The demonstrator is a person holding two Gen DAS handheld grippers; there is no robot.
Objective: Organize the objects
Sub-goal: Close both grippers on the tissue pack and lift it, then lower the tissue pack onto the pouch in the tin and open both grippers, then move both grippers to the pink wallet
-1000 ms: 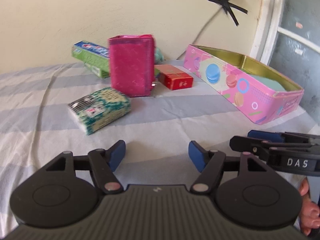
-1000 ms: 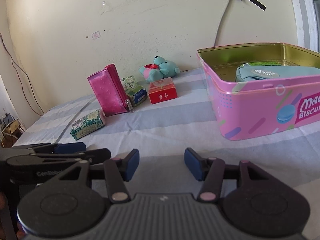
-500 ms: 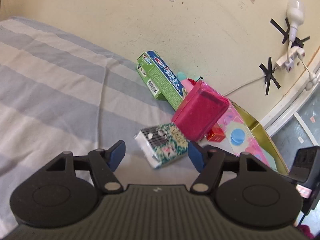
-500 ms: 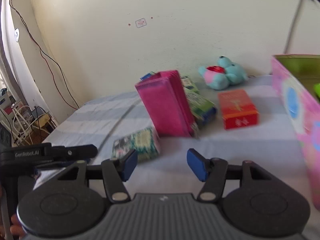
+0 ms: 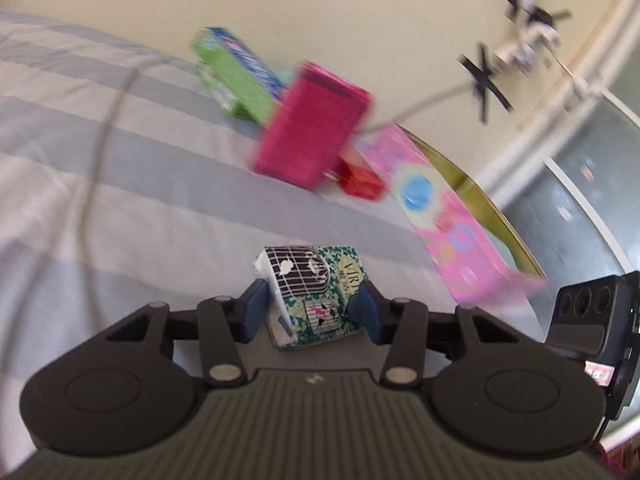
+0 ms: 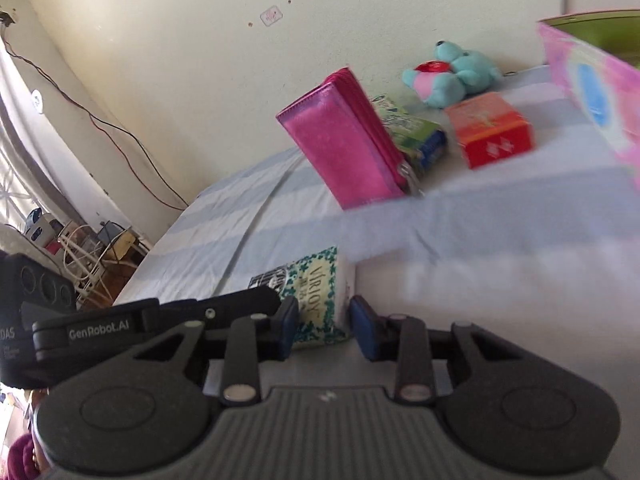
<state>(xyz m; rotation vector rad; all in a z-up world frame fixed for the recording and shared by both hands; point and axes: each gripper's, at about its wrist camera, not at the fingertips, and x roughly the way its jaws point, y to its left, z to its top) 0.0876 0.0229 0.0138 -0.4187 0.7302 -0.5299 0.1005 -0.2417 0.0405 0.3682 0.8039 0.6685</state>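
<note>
Both of your claws have come in on the same green patterned tissue pack (image 5: pixel 316 296), which a second ago lay well ahead of them on the striped bed sheet (image 5: pixel 120 200). Your left claw (image 5: pixel 310 310) has gone from standing apart to clamped on the pack, one blue pad pressing each side. Your right claw (image 6: pixel 323 322) is closing around the pack's end; its left pad touches, while the right pad's contact cannot be told. Behind the pack you can count one magenta wallet (image 6: pixel 344 140) standing upright, one toothpaste box (image 5: pixel 234 76) beside it, one red box (image 6: pixel 490 130), one teal plush bear (image 6: pixel 452 74) and one pink biscuit tin (image 5: pixel 452 216), open, at the right.
</note>
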